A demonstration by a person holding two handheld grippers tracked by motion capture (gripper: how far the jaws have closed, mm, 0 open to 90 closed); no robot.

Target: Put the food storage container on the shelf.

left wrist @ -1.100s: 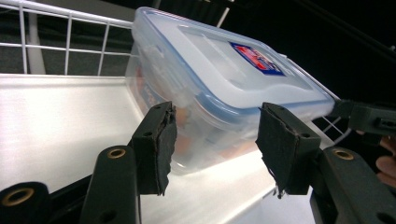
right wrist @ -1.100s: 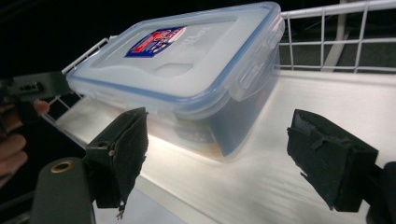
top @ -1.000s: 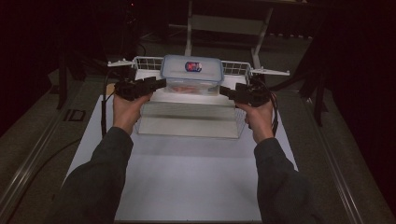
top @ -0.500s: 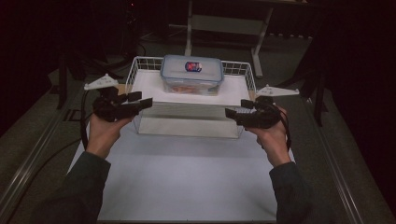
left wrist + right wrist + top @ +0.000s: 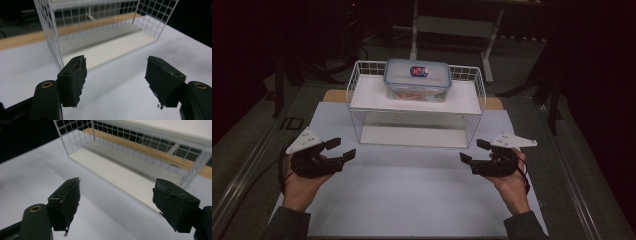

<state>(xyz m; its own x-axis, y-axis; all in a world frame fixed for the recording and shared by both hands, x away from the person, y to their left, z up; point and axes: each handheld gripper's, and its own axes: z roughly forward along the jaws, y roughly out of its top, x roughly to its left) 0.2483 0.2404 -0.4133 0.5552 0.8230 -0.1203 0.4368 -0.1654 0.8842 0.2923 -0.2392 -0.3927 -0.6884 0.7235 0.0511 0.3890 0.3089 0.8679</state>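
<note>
A clear lidded food container [image 5: 417, 79] with a blue rim and a red-and-blue label sits on the top shelf of a white wire rack [image 5: 362, 100] at the far middle of the table. My left gripper [image 5: 340, 148] is open, low over the white tabletop near the rack's front left corner. My right gripper [image 5: 474, 151] is open near the rack's front right corner. Both hold nothing. In the left gripper view its black pads [image 5: 75, 80] frame the rack's lower shelf [image 5: 115, 48]. In the right gripper view that lower shelf [image 5: 112, 172] lies beyond the open gripper [image 5: 117, 202].
The white mat [image 5: 412, 200] covers the table in front of the rack. A wooden strip [image 5: 332, 96] runs behind the rack. Dark floor and metal stand legs [image 5: 414, 30] lie beyond the table. Grey table edges [image 5: 242, 170] flank the mat.
Both grippers have pulled back from the container on the rack's top shelf, down and toward the person, and now sit low near the rack's front corners. The container stays on the shelf.
</note>
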